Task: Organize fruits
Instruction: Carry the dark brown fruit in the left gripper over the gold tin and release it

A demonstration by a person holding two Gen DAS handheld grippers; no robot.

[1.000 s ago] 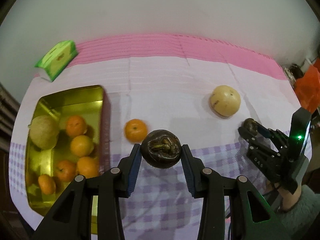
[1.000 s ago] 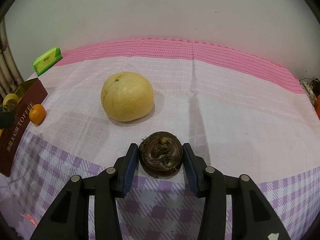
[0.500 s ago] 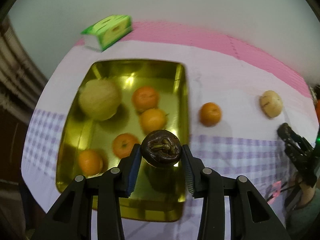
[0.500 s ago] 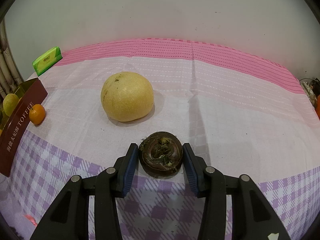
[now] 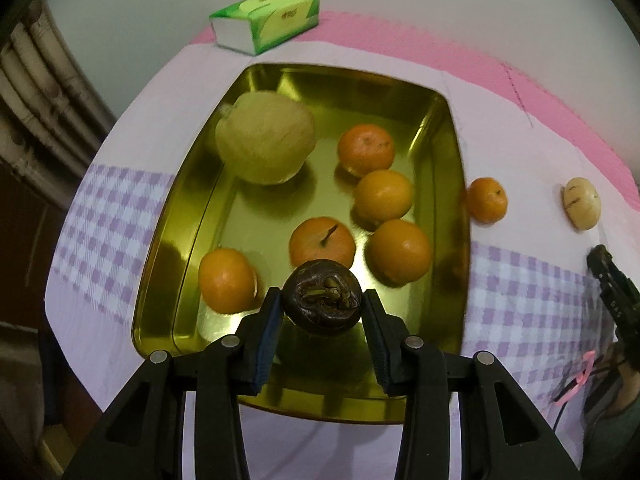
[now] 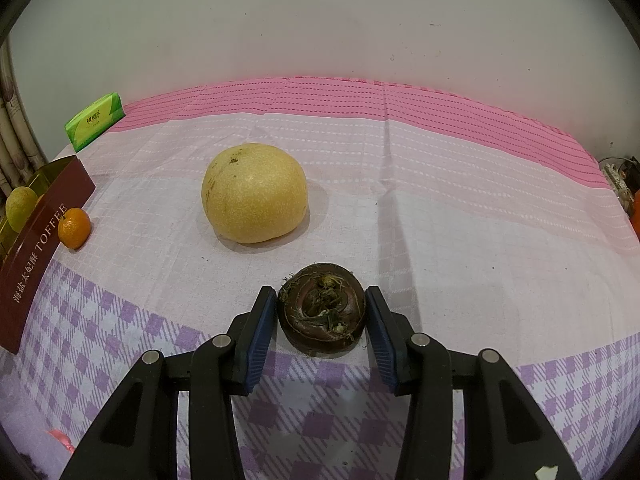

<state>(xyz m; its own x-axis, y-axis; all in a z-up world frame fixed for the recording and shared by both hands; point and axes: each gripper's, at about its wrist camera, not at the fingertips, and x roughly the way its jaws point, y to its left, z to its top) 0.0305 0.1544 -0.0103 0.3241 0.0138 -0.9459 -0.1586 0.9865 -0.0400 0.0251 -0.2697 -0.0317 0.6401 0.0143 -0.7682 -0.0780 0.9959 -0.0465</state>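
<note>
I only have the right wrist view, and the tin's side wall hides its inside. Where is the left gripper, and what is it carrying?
Observer: The left gripper holds a dark chestnut in its jaws, over the near end of the gold tray.
Operator: What sits in the tray?
Observer: Five oranges and one large pear.
Operator: Is there room under the chestnut?
Observer: Yes, bare gold floor shows just below it, by the front wall.
</note>
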